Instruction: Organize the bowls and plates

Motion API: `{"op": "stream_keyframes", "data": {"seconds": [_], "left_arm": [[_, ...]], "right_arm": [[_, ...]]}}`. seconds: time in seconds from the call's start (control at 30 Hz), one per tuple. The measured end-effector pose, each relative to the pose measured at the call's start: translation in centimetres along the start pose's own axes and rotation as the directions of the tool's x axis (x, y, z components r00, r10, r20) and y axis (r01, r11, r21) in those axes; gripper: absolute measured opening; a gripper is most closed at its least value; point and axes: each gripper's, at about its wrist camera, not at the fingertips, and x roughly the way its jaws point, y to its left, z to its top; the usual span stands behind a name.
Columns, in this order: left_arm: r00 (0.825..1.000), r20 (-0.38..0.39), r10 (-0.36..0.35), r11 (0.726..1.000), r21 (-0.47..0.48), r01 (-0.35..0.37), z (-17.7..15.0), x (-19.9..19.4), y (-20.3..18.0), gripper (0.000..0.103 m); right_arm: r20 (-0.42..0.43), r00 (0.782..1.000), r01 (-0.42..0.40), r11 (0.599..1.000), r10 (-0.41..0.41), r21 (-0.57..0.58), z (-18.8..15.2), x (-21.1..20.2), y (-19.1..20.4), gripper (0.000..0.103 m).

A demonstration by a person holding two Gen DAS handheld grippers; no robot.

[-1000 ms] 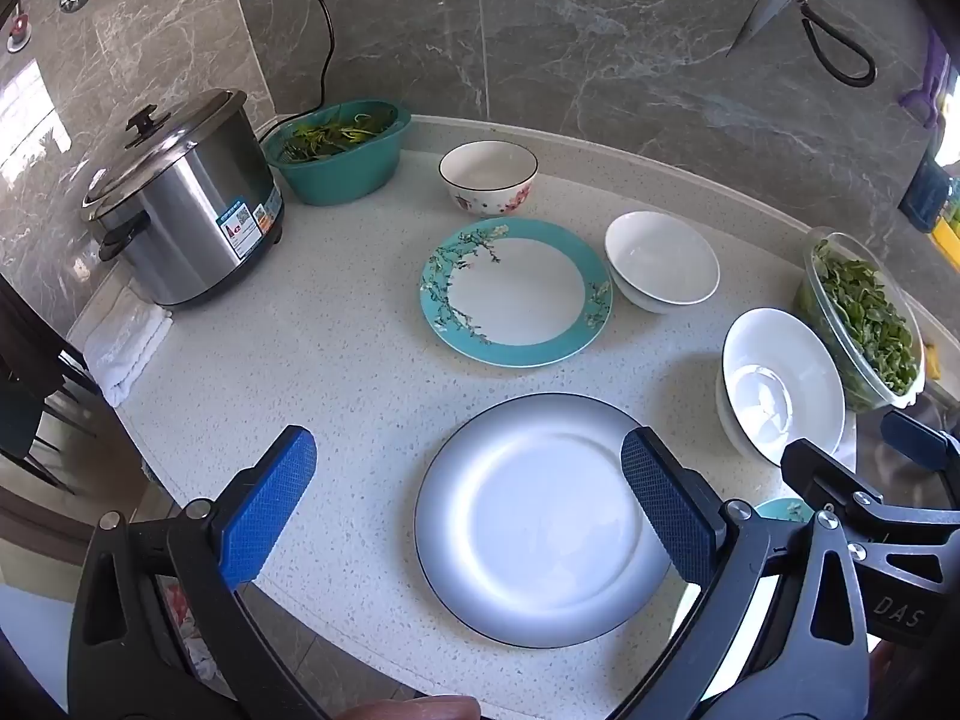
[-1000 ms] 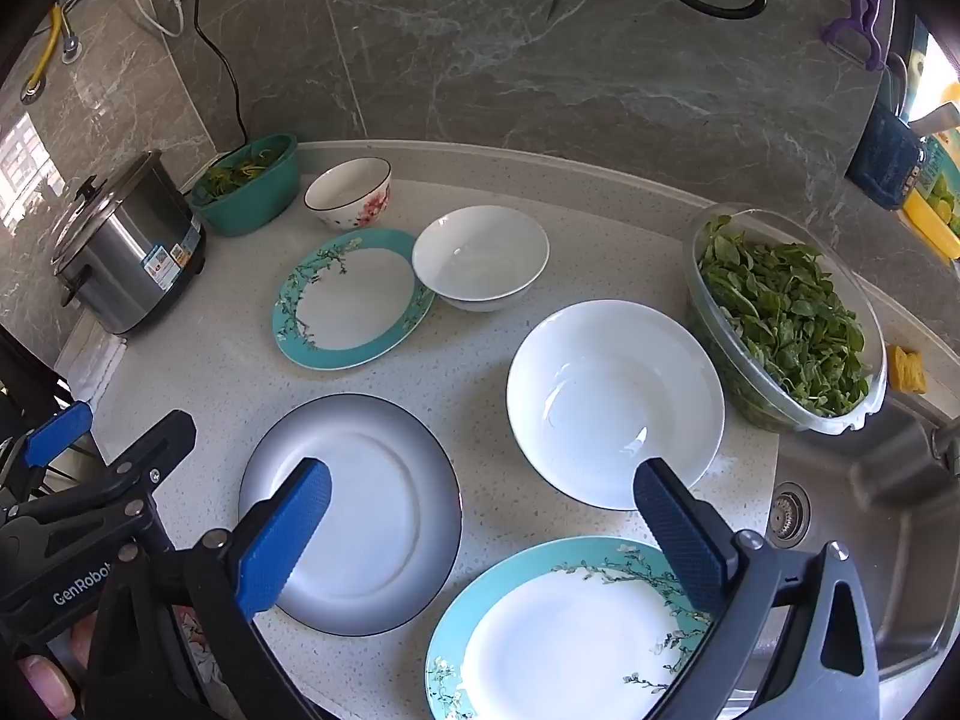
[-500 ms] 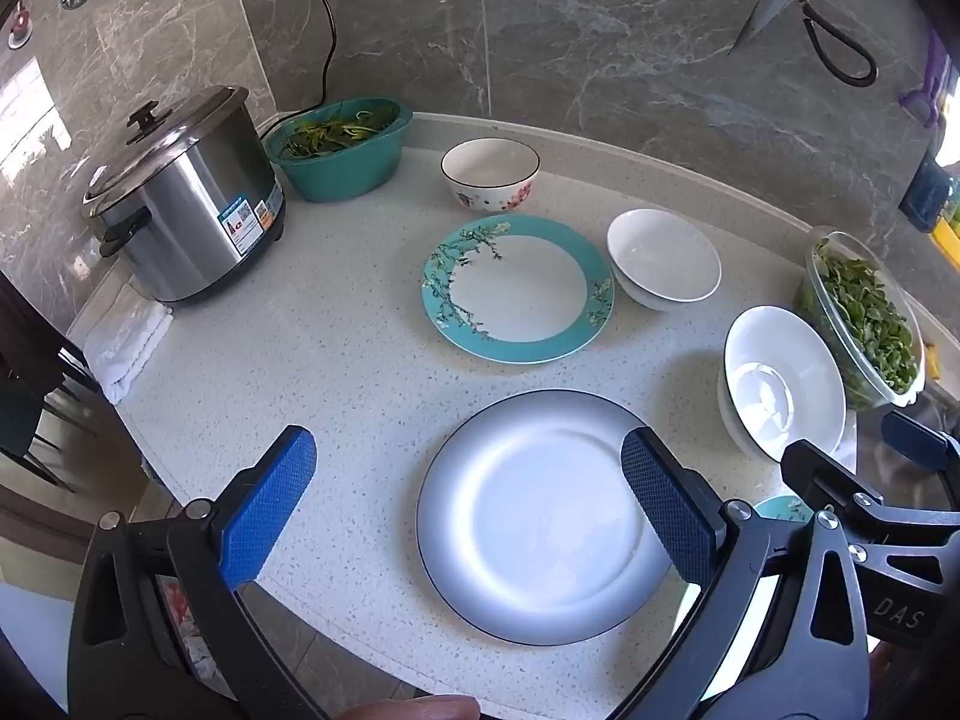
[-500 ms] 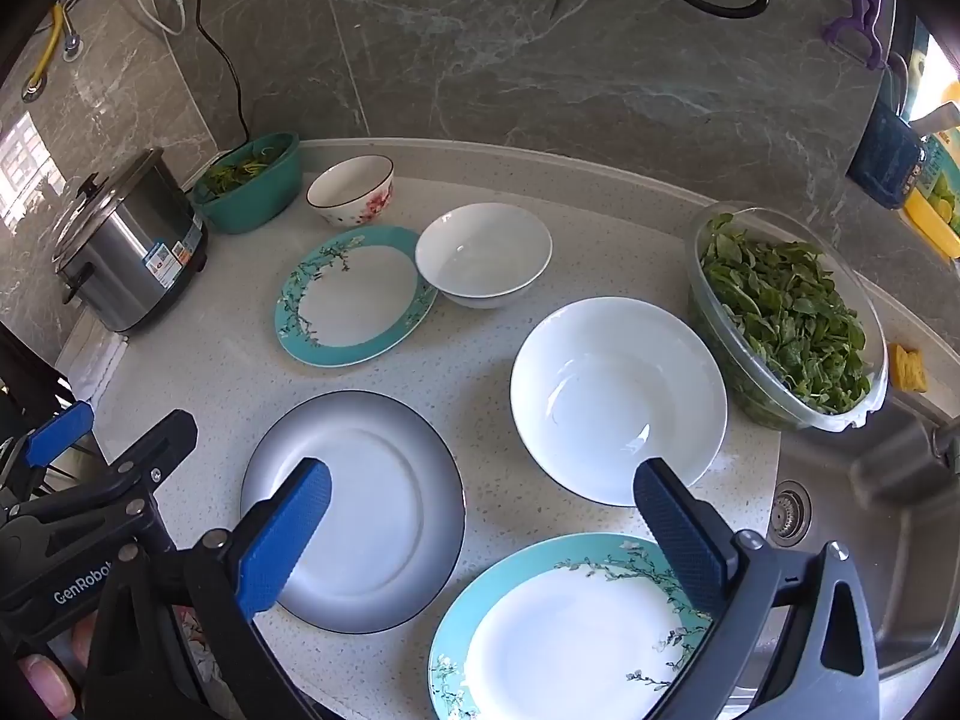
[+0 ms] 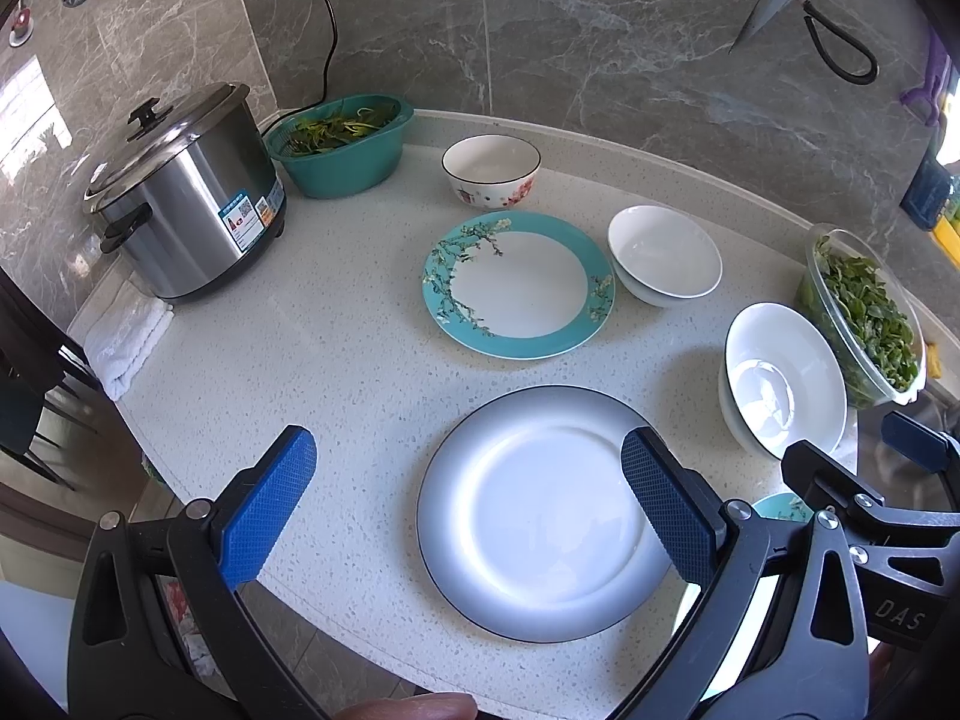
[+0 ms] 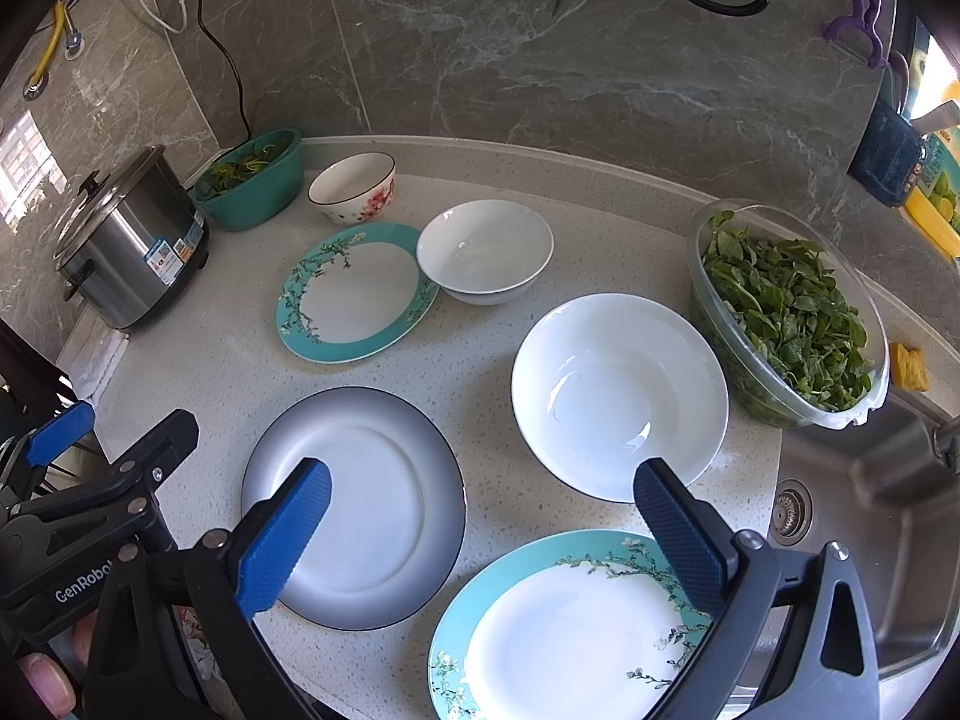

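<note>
Both the left tongs [image 5: 468, 498] and right tongs [image 6: 483, 525] are held wide open and empty above the table [image 5: 336, 312]. A grey plate [image 5: 540, 516] lies near, teal plates [image 6: 354, 294] and bowls [image 6: 618, 396] farther off.

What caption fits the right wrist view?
Open right gripper above grey-rimmed plate, teal floral plate and large white bowl.

Near teal plate [image 6: 576, 630] btm-cropped.

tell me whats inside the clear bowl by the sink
The clear bowl is heaped with loose green leaves. Whatever lies beneath the leaves is covered and cannot be seen.
</note>
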Motion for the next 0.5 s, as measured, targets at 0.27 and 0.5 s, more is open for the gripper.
{"op": "stream_keyframes", "data": {"seconds": [0.27, 0.5], "left_arm": [[1.000, -0.005, 0.001, 1.000, -0.002, -0.001, 0.07, 0.16, -0.21, 0.103], [1.000, -0.018, 0.002, 1.000, 0.000, -0.002, 0.23, 0.61, -0.47, 0.103]], "right_arm": [[-0.004, 1.000, -0.002, 1.000, 0.002, -0.001, 0.05, -0.11, -0.22, 0.103], [-0.010, 1.000, -0.009, 1.000, 0.009, 0.004, 0.12, 0.01, -0.46, 0.103]]}}
